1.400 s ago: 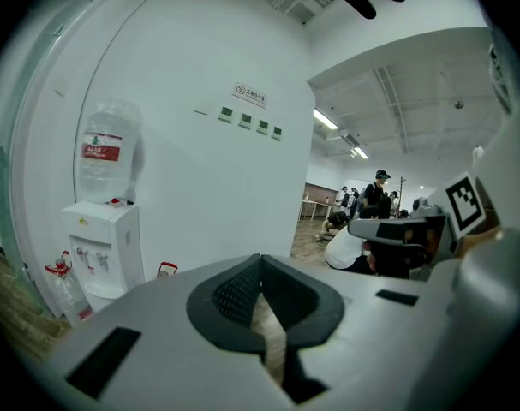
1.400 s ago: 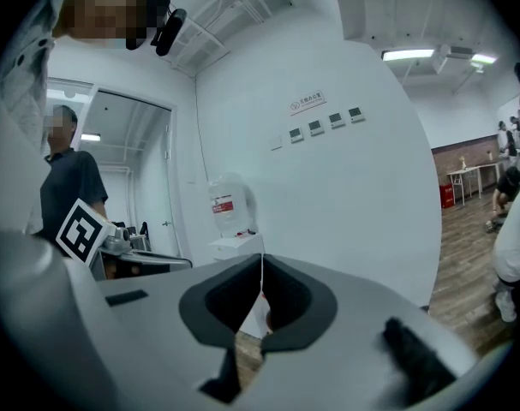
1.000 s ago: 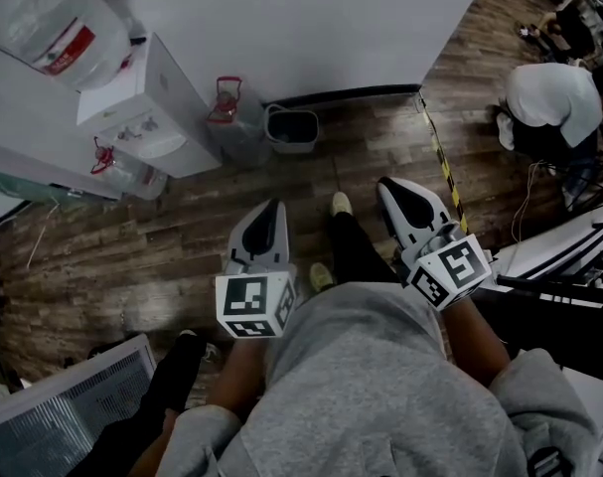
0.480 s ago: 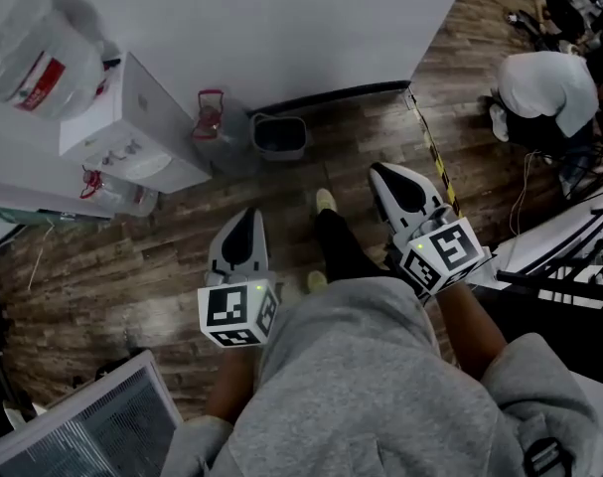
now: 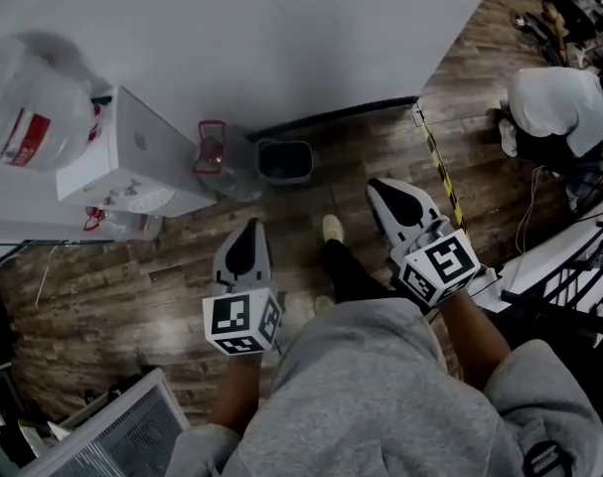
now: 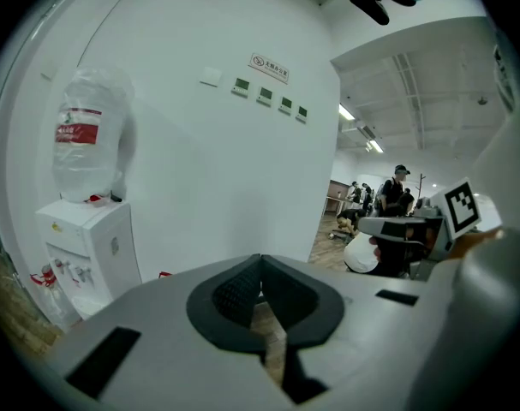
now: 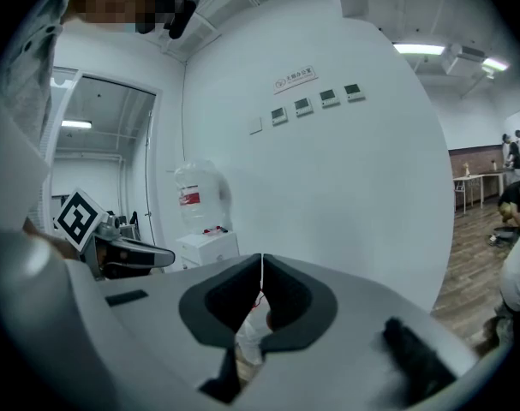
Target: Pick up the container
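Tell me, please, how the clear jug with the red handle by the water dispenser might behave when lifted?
The clear jug looks see-through and perhaps empty, so probably light. Its red handle suggests a firm hold. Standing upright on the floor, it may tip if nudged.

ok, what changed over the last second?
The person stepped toward the wall: the bin and water dispenser now sit lower in the head view, and both grippers came along. Nothing was grabbed or released. The left gripper and right gripper stay shut and empty, held out in front.
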A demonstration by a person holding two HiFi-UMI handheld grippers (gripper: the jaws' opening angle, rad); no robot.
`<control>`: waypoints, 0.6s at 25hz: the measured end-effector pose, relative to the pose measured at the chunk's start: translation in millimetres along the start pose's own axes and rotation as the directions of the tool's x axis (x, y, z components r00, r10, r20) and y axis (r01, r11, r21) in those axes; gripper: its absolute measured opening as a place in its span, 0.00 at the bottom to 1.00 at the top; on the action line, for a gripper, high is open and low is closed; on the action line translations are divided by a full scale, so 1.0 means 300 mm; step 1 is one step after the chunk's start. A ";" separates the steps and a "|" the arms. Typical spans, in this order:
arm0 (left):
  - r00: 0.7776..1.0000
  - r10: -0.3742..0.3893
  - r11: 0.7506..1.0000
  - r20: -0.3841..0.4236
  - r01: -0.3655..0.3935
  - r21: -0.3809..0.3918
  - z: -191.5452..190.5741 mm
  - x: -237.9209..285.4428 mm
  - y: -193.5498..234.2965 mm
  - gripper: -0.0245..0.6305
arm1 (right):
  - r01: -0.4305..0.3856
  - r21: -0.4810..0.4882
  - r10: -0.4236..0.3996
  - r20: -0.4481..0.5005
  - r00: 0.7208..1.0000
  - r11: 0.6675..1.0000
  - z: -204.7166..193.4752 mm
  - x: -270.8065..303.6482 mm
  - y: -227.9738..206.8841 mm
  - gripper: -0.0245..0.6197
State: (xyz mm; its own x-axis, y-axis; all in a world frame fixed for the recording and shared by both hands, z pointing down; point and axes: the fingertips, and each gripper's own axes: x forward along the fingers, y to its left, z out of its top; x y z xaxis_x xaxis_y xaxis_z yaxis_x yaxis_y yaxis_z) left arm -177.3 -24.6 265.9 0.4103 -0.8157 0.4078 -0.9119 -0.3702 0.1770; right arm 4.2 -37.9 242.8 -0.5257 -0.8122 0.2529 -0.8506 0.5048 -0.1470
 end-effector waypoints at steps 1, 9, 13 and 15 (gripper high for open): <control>1.000 0.001 1.000 -0.007 -0.001 -0.002 0.012 0.036 0.014 0.06 | -0.006 -0.001 0.006 -0.008 1.000 1.000 0.006 0.034 -0.019 0.08; 0.995 0.052 0.997 -0.081 -0.056 -0.051 0.071 0.280 0.122 0.06 | -0.061 0.007 0.061 -0.044 0.997 0.998 0.047 0.290 -0.184 0.08; 0.992 0.080 0.994 -0.101 -0.087 -0.064 0.101 0.390 0.148 0.06 | -0.073 0.032 0.075 -0.055 0.996 0.997 0.071 0.390 -0.272 0.08; 0.990 0.094 0.993 -0.104 -0.101 -0.066 0.116 0.439 0.157 0.06 | -0.079 0.039 0.082 -0.063 0.995 0.996 0.074 0.431 -0.312 0.08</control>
State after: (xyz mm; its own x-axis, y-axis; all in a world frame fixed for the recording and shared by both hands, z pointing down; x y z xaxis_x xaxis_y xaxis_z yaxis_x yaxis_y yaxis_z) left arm -165.9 -164.9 296.8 0.3202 -0.7962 0.5133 -0.9471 -0.2561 0.1936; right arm 15.8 -196.7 268.0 -0.5918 -0.7484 0.2995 -0.8060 0.5557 -0.2041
